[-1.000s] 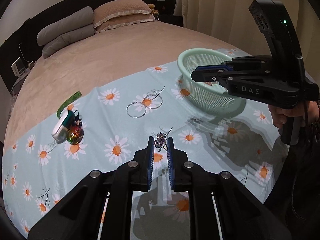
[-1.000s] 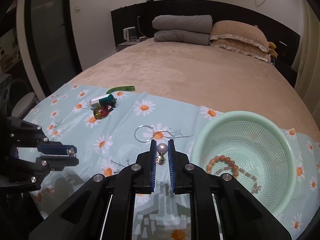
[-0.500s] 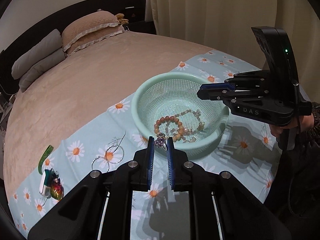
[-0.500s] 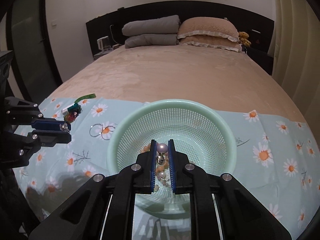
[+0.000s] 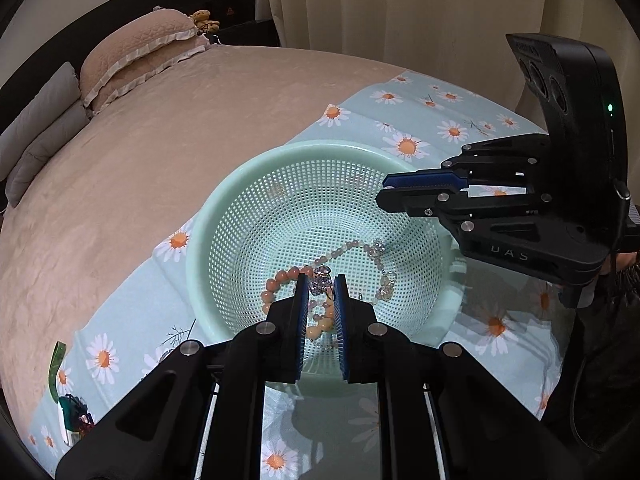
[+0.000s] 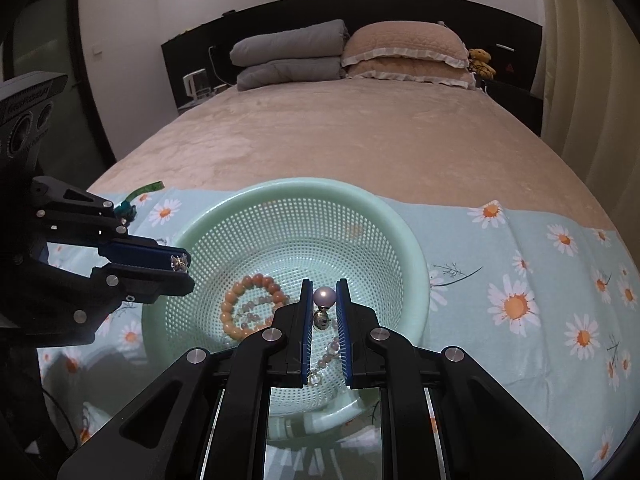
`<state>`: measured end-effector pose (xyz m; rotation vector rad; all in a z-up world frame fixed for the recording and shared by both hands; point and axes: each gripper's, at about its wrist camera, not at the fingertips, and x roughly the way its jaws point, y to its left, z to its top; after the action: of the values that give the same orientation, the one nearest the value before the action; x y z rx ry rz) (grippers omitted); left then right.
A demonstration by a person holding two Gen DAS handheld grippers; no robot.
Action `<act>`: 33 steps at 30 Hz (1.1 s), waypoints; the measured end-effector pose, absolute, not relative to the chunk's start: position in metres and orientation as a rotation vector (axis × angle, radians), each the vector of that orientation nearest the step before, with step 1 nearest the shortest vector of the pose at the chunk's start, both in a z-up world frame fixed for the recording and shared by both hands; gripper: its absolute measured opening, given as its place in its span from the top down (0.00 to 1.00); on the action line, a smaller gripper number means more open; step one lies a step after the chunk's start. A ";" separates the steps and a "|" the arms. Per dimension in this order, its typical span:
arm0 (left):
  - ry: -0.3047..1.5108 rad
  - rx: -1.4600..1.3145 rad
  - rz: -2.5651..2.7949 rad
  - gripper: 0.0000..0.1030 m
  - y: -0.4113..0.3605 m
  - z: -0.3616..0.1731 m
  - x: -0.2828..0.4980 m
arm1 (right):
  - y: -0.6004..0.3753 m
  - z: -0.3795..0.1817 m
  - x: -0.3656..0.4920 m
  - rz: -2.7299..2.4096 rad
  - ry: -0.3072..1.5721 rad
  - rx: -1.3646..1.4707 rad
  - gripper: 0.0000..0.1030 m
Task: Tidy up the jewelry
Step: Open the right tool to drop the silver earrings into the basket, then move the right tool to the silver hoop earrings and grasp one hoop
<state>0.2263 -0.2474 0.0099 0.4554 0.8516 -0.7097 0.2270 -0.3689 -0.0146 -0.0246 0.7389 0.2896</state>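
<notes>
A mint green mesh basket [image 5: 240,208] [image 6: 412,248] sits on the daisy-print cloth [image 5: 404,144] on the bed. Inside lie an orange bead bracelet [image 6: 232,308] [image 5: 276,284] and a pale bead strand [image 5: 380,264]. My left gripper [image 5: 321,282] is shut on a small crystal earring [image 5: 320,280] over the basket's near side; it also shows in the right wrist view [image 6: 180,262]. My right gripper [image 6: 324,296] is shut on a pearl earring [image 6: 324,298] above the basket's middle; in the left wrist view [image 5: 386,192] it hovers over the right rim.
A green ribbon [image 5: 54,364] and a small heap of trinkets [image 5: 74,420] lie on the cloth at far left. Pillows [image 6: 404,52] and a folded grey blanket [image 6: 288,56] are at the headboard. A curtain [image 5: 400,12] hangs to the right.
Both grippers have moved over the basket with their earrings still held; the left one came in from the cloth, and the basket now fills both views.
</notes>
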 end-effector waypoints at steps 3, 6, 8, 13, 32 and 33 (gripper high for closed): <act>0.811 0.460 -0.648 0.24 -0.241 0.010 0.228 | -0.377 -0.014 0.229 0.247 0.728 -0.006 0.54; 0.776 0.404 -0.630 0.15 -0.221 0.019 0.229 | -0.387 -0.008 0.224 0.203 0.680 0.008 0.37; 0.760 0.396 -0.611 0.07 -0.208 0.023 0.230 | -0.394 -0.003 0.223 0.185 0.664 0.022 0.25; 0.772 0.390 -0.531 0.06 -0.179 0.026 0.235 | -0.395 0.004 0.222 0.179 0.661 0.010 0.19; 0.891 0.384 -0.365 0.06 -0.087 -0.003 0.217 | -0.298 0.010 0.201 0.438 0.687 -0.176 0.17; 0.894 0.379 -0.360 0.06 -0.082 -0.004 0.215 | -0.292 0.011 0.199 0.456 0.686 -0.184 0.17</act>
<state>0.2146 -0.0816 -0.0036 0.3794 0.8936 -0.3599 0.1990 -0.2919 0.0107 -0.1839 0.6857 0.4557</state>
